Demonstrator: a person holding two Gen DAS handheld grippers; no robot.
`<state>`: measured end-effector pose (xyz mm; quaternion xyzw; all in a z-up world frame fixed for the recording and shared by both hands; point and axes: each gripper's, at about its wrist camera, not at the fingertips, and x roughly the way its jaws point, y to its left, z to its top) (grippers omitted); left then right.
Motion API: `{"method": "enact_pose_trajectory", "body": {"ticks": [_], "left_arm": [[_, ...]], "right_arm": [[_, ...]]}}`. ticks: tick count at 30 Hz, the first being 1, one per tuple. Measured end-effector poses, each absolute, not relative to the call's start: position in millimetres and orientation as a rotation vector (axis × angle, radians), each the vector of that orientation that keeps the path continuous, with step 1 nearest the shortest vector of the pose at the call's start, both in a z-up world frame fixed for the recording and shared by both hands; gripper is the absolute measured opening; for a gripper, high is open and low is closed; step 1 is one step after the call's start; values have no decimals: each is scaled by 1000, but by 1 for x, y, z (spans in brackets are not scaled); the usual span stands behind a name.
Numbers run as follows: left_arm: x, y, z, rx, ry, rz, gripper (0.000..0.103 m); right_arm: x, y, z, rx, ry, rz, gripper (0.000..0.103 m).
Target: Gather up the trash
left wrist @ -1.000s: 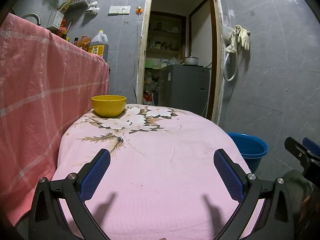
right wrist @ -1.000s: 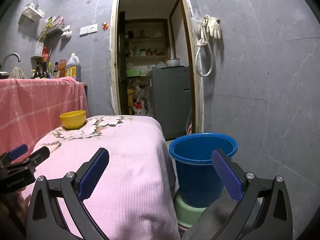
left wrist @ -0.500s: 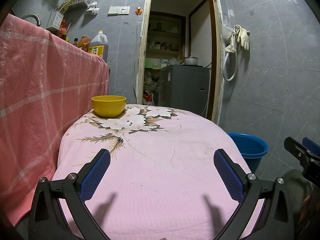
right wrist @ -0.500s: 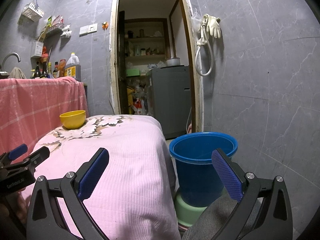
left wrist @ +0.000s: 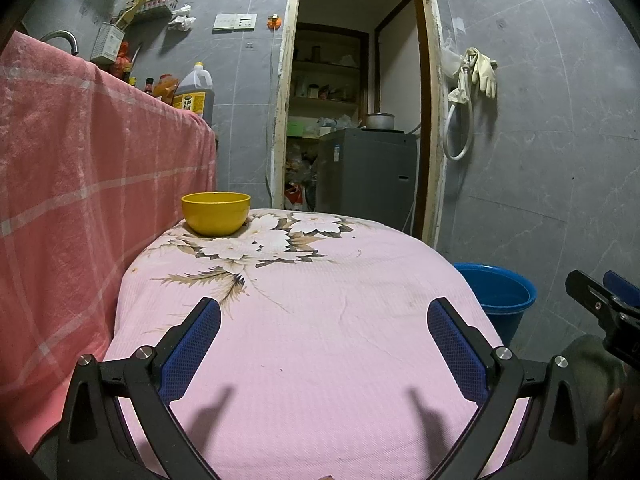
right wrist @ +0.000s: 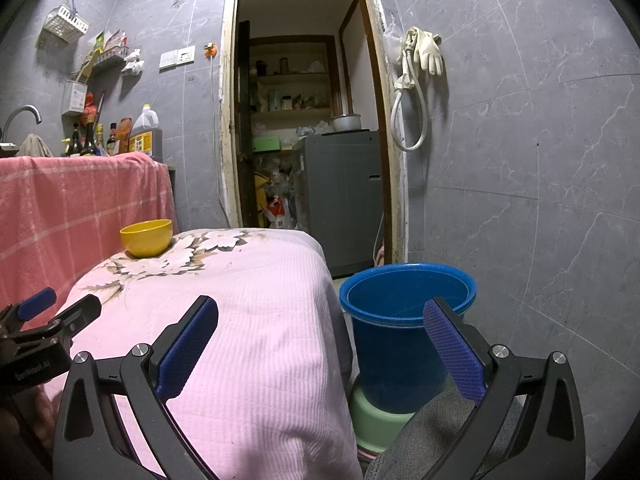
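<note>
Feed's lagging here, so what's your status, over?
Left gripper open, empty. Right gripper open, empty. Blue bucket beside table; yellow bowl at far end. No trash in view, path clear.
</note>
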<state>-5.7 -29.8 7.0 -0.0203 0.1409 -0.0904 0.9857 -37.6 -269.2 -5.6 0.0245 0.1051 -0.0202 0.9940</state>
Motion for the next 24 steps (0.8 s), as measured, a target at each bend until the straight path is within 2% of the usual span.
{"method": "enact_pose_trajectory", "body": {"ticks": [24], "left_arm": [[-4, -27, 6, -42, 285, -184, 101]], "right_arm": [[-37, -270, -5, 51, 212, -39, 103]]}}
